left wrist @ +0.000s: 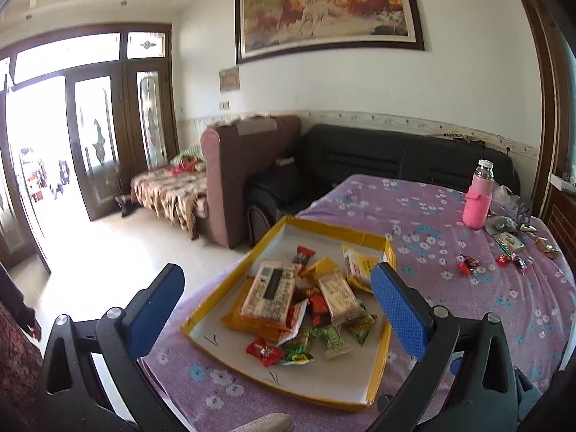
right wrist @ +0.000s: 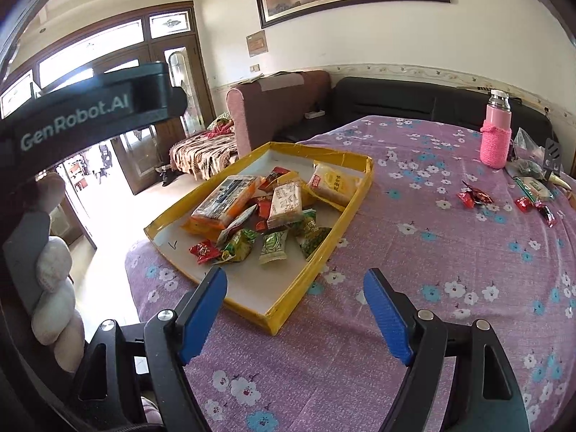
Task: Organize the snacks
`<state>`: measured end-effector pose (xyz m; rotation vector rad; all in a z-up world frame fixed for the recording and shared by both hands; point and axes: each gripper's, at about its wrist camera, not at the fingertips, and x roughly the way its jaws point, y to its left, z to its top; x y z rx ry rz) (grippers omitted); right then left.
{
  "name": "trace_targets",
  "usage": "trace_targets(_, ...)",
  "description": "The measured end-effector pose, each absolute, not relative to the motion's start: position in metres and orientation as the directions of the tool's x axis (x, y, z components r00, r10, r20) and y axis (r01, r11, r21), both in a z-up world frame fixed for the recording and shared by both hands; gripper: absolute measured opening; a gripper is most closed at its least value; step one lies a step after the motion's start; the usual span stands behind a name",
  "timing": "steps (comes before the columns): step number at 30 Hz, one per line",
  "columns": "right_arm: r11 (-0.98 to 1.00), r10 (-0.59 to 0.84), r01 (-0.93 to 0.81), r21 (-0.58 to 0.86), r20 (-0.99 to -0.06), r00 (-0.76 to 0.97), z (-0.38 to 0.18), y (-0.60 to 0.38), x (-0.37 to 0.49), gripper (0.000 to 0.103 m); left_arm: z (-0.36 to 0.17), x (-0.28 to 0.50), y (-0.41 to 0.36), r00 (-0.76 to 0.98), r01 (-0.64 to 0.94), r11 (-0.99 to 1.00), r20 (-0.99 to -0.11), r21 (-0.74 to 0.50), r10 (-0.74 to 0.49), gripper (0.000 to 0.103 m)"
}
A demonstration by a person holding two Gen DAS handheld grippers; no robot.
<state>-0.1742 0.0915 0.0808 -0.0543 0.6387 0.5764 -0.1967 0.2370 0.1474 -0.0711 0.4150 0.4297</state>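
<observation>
Nearest in both wrist views are the two hand-held grippers with black frames and blue ribbed pads: the left gripper (left wrist: 275, 304) stands at its widest with nothing between the pads, hovering over the near left part of the shallow yellow-edged cardboard tray (left wrist: 382, 356), while the right gripper (right wrist: 295, 315) stands moderately wide and empty above the purple flowered tablecloth (right wrist: 414, 324), just near the tray's front corner. In the tray lies a loose heap of wrapped snacks (right wrist: 266, 212): red and green small sweets at the near side, two pale rectangular biscuit packs on orange packets in the middle, a yellow packet at the far right. Farther to the right, well apart from the tray, a few red-wrapped candies (right wrist: 475, 196) remain scattered on the cloth, with more wrappers and small clutter behind them near the pink knit-sleeved bottle (right wrist: 496, 140). Judging from this, the tray is the collecting place and the loose candies are what is left. The right gripper looks better placed for them: I would carry it out to the right, come down over one candy with the pads either side of its body rather than the twisted ends, close gently so the slick wrapper does not squirt out, and keep clear of the bottle, which could tip.
</observation>
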Motion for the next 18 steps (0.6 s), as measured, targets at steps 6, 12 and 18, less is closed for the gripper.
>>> trace_targets(6,0.839,0.494,-0.531,0.124,-0.583,0.645,0.078,0.094,-0.175,0.08,0.141,-0.192,0.241,0.823,-0.402,0.915,-0.436,0.003,0.363,0.103)
trace_targets(12,0.833,0.497,-0.54,0.122,-0.594,0.632,0.073,0.097,-0.176,0.08,0.139,-0.192,0.238,0.824,-0.403,0.915,-0.424,0.026,0.375,0.103)
trace_targets(18,0.828,0.5,-0.547,0.12,-0.598,0.626,0.07,0.098,-0.178,0.08,0.135,-0.186,0.241,0.801,-0.4,0.916,-0.476,0.026,0.363,0.103)
